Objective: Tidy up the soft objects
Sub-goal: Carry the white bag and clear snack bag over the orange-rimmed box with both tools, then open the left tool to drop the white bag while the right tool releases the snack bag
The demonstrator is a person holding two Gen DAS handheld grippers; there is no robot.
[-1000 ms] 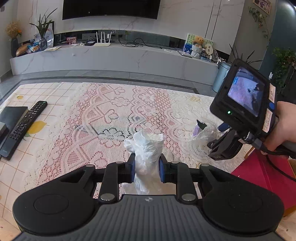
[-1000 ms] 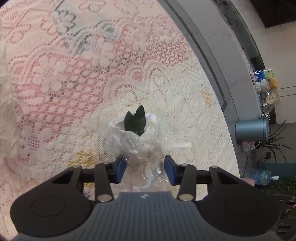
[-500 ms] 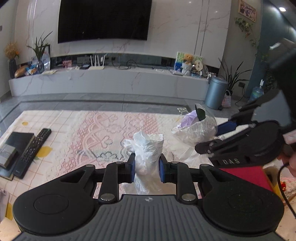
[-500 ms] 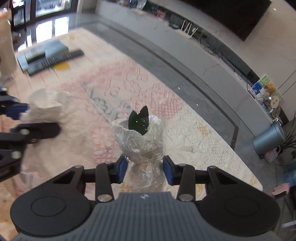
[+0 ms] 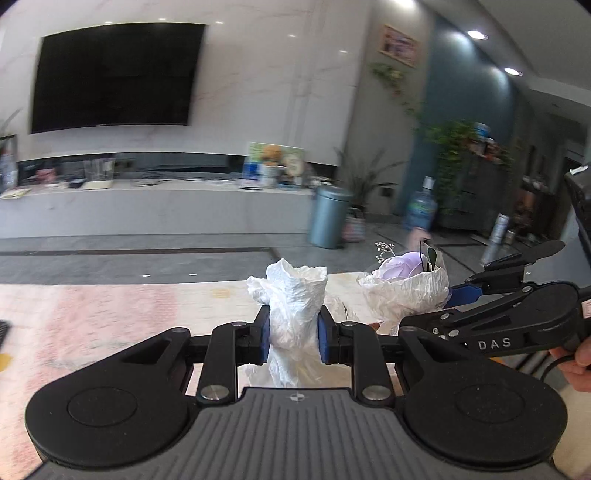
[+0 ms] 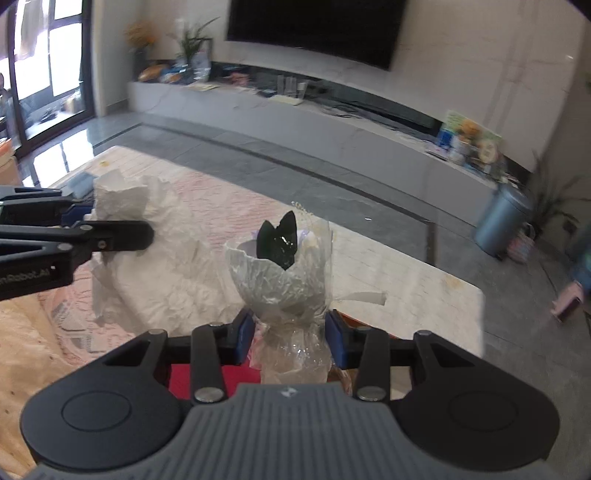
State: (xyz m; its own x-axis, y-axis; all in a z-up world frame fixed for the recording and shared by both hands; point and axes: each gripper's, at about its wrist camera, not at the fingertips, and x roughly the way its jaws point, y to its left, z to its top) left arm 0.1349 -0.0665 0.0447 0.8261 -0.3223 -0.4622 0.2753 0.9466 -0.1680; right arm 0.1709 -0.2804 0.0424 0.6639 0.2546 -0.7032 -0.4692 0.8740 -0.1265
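Television (image 6: 314, 29) cut off; bin (image 6: 502, 221) blurred.

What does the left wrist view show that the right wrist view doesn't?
Only the left wrist view: the purple flower head inside the right bundle's wrap, the water bottle on the floor, a framed picture on the wall, and the fingers of the person's hand gripping the right tool.

Only the right wrist view: the glass door at left and the dark leaf seen face on.

Both: the left tongs shut on the white paper bundle, the right tongs shut on the flower bouquet, the TV and the grey bin.
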